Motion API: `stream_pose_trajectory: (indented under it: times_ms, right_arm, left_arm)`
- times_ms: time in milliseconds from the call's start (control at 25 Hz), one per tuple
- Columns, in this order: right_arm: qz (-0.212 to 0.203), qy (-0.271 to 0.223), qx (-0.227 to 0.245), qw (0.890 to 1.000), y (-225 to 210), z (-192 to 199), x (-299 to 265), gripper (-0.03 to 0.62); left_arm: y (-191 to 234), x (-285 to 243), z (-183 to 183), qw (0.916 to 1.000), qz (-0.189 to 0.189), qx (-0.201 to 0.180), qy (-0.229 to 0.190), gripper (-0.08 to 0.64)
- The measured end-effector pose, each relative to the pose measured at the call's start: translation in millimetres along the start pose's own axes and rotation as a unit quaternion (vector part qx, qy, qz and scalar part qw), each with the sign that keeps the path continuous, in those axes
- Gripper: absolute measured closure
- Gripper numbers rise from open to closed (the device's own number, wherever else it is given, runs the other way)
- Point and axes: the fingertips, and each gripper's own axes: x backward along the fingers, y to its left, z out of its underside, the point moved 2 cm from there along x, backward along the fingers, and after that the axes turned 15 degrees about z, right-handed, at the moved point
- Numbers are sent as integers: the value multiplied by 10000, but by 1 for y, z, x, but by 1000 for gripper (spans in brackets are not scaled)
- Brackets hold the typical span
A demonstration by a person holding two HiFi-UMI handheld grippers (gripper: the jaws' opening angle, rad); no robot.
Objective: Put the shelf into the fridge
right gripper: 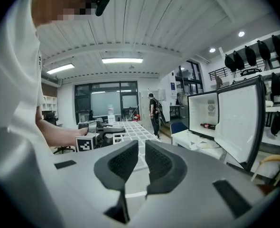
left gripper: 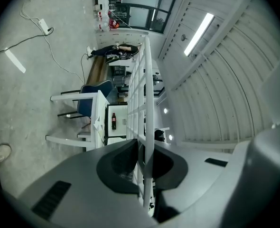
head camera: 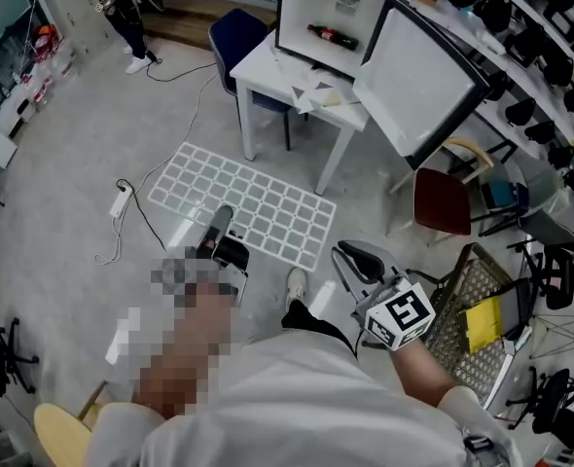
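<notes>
Two grippers, one shelf, one fridge.

1. Shelf: white wire grid, held level above the floor in front of the table, well apart from the fridge. It is not yet inside. The left gripper view shows it edge-on, running away from the jaws.

2. Left gripper: jaws clamped on the shelf's near edge, with a bar of the grid pinched between the dark pads.

3. Right gripper: just beside the shelf's near right corner, not touching it. Its jaws stand a little apart with a narrow gap and nothing between them. Its marker cube faces up.

4. Fridge: small, with a dark case and a white interior, standing on the table. Its door is swung wide open to the right. One bottle lies on its side inside.

5. Table: white, with loose papers on top in front of the fridge. A blue chair stands behind it.

6. Floor: grey, with a power strip and its cable left of the shelf.
</notes>
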Motion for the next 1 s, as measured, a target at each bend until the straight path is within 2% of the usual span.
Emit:
stream_pose_trajectory:
  times_ms: [320, 520, 800, 1000]
  right_arm:
    - [-211, -139, 240, 9994, -90, -35, -94, 541]
    - [-213, -128, 192, 9995, -142, -45, -136, 545]
    - [-106, 94, 64, 9999, -178, -44, -190, 546]
    - [146, 229, 86, 9996, -190, -44, -229, 546]
  left_arm:
    - [46, -114, -36, 9999, -82, -82, -116, 525]
    - [71, -180, -54, 9995, -68, -125, -270, 525]
    - [113, -264, -80, 9995, -97, 23, -292, 525]
    - [146, -312, -112, 9995, -24, 111, -285, 525]
